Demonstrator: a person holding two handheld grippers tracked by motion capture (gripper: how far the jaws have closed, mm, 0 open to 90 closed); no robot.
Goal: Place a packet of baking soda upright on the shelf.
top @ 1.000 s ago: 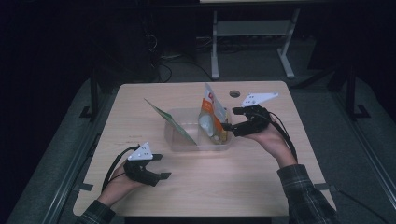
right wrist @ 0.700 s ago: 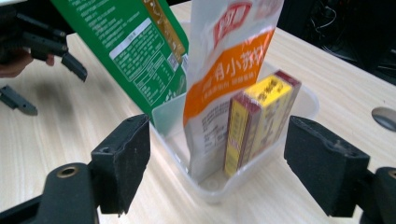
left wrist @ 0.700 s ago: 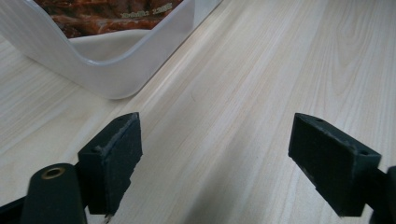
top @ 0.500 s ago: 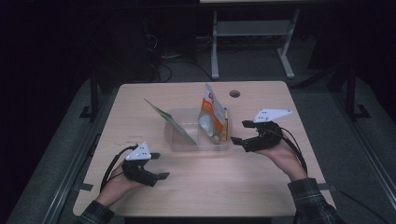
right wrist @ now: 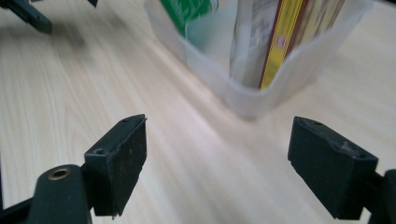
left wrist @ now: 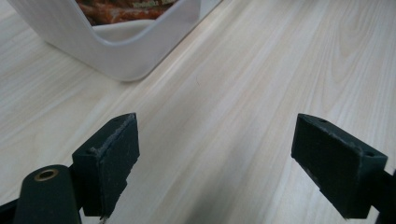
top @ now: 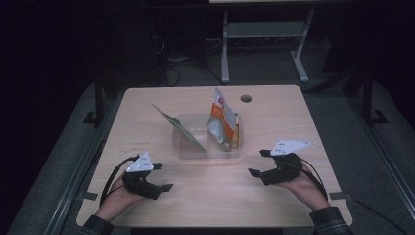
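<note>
So the wooden table [top: 147, 132] holds a clear plastic bin [top: 205, 149] near its middle, with 3 snack packs standing in it. The tall orange pouch [top: 219, 117] leans and could tip out if bumped. Both the left gripper [top: 164, 188] and right gripper [top: 258, 164] sit near the bin, jaws wide and empty; the left's just opened.

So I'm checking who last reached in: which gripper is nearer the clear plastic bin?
Right. The right gripper sits just off the clear plastic bin's front right corner, jaws open and empty. The left gripper lies farther off toward the table's near left, also open.
</note>
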